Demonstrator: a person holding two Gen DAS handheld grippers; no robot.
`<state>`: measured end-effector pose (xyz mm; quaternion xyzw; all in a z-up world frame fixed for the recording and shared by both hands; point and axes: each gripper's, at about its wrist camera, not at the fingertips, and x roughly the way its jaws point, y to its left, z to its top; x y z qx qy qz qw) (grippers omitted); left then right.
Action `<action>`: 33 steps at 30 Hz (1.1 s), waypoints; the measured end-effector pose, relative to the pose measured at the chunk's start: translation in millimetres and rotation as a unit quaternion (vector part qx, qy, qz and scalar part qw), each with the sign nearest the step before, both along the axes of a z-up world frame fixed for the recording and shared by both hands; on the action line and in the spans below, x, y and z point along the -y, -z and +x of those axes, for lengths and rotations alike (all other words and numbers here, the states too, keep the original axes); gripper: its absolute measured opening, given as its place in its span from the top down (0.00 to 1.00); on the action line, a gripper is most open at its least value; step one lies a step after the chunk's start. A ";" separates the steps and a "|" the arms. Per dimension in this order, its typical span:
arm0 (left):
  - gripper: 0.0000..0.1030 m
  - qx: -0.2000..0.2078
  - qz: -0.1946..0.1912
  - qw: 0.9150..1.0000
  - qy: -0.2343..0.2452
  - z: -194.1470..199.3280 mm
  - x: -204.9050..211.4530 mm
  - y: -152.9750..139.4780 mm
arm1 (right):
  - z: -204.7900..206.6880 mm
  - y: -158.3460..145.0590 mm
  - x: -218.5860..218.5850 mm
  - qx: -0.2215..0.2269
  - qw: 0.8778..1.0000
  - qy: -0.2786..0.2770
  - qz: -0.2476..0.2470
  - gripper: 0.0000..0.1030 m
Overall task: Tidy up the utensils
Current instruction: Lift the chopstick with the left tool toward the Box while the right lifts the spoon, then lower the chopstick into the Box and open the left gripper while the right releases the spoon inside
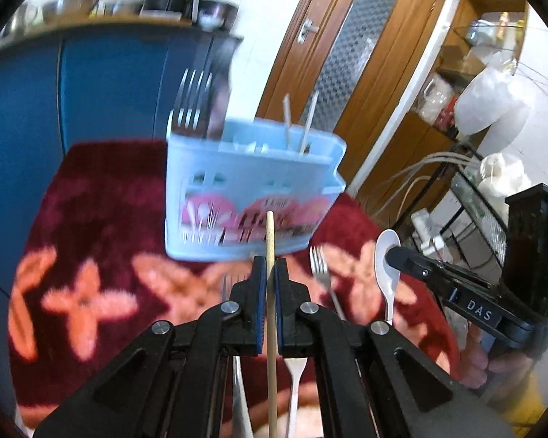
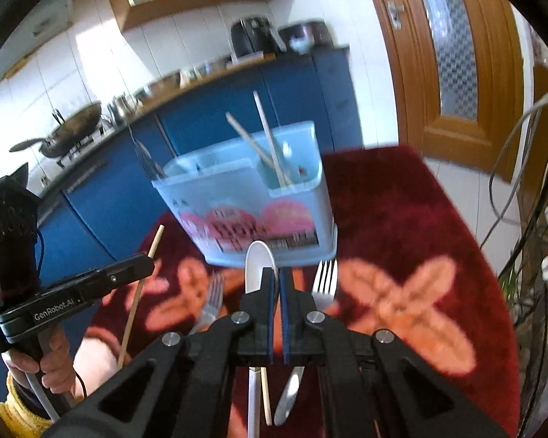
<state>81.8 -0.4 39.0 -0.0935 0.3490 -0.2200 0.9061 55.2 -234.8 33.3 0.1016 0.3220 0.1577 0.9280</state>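
Two grippers are closed on utensils: the left gripper (image 1: 270,268) clamps a wooden chopstick (image 1: 271,328), the right gripper (image 2: 277,281) pinches a white plastic spoon (image 2: 257,266). Ahead, the blue utensil caddy (image 1: 252,189) holds forks (image 1: 193,106) and chopsticks (image 2: 270,138); a loose fork (image 2: 325,284) lies on the red floral cloth (image 2: 402,219).

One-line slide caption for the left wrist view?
Left gripper clamps a wooden chopstick before the blue utensil caddy; right gripper holds a white spoon.

Blue cabinets (image 2: 208,116), wooden door (image 1: 350,58), white walls (image 2: 91,58)
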 end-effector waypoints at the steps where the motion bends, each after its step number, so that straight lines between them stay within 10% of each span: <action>1: 0.98 0.008 0.001 1.000 -0.001 0.3 2.5 -3.6 | -0.4 -4.9 0.0 0.013 1.000 0.004 0.001 0.96; 17: 0.98 0.169 0.003 0.984 -0.046 49.9 40.4 -86.9 | 47.2 -69.9 7.9 0.119 0.992 0.034 0.019 0.96; 33: 0.98 0.303 -0.004 0.935 -0.186 107.1 16.9 -103.8 | 112.8 -82.7 4.5 0.184 0.981 0.062 0.009 0.96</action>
